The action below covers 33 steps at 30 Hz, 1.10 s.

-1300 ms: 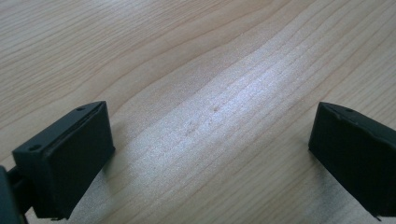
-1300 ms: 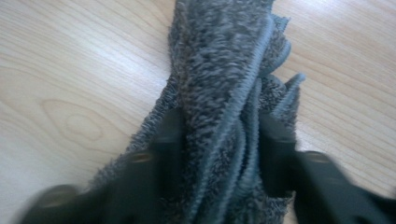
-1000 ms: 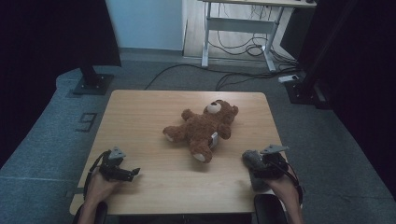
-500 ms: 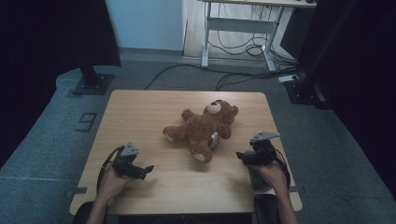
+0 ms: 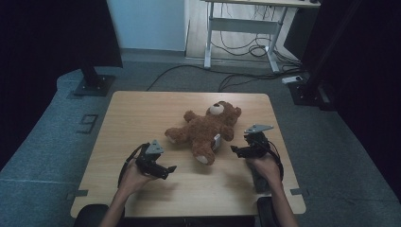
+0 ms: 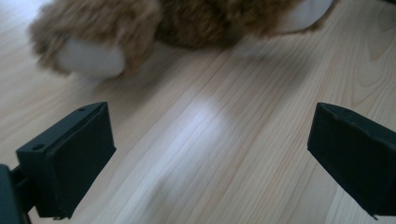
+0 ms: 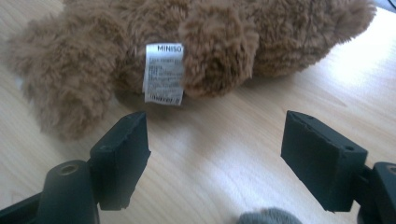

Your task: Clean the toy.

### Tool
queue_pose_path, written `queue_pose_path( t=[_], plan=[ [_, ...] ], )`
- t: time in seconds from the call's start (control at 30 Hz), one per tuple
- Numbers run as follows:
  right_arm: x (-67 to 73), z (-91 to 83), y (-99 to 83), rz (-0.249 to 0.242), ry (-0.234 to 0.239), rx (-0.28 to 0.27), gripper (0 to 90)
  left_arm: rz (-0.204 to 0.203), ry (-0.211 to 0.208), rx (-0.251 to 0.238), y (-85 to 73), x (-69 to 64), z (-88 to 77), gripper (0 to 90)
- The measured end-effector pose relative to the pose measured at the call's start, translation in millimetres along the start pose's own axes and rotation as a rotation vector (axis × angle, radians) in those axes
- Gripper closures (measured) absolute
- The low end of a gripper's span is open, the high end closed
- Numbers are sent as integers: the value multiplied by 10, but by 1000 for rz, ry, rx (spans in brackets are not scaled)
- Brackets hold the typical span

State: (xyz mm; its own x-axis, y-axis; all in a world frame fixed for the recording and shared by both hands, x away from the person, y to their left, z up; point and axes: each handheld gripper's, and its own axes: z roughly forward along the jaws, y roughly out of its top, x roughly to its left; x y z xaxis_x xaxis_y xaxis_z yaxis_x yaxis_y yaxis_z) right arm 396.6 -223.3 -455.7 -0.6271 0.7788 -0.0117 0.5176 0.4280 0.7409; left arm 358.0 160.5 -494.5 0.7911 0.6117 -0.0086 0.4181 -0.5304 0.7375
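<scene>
**Brown teddy bear lying between two open grippers**

A plush teddy bear (image 5: 205, 130) is seen lying on its back near the middle of a light wooden table (image 5: 142, 113), its head turned toward the far right corner. The fur is shaggy and caramel brown. A pale muzzle is shown on the face, and the soles of the feet are white. One leg is stretched toward the left, the other toward the near edge. In the right gripper view, a white sewn-in label (image 7: 163, 73) printed with "MINISO" is seen hanging from the bear's side.

The left gripper (image 5: 163, 169) is held just above the table, near the bear's legs, with its jaws spread wide and nothing between them; in the left gripper view, bare wood is framed by the two black jaws, and a white-soled foot (image 6: 93, 58) is seen beyond them. The right gripper (image 5: 236, 150) is held just beside the bear's flank, its jaws likewise parted and empty, pointed at the label.
</scene>
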Motion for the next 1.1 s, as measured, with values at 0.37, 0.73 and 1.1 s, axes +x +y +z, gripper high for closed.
queue_pose_path(
  t=[0.37, 0.73, 1.1],
  plan=[
    [15, 184, 214, -19, 9, -7, 239, 32, -72, 3, 408, -143, 325, 22],
    [1, 337, 343, -19, 16, 2, 449, 22, -123, -5, 633, -258, 560, 89],
    [8, 364, 338, -5, 37, 29, 658, -23, -103, 4, 678, -265, 672, 314]
  ],
)
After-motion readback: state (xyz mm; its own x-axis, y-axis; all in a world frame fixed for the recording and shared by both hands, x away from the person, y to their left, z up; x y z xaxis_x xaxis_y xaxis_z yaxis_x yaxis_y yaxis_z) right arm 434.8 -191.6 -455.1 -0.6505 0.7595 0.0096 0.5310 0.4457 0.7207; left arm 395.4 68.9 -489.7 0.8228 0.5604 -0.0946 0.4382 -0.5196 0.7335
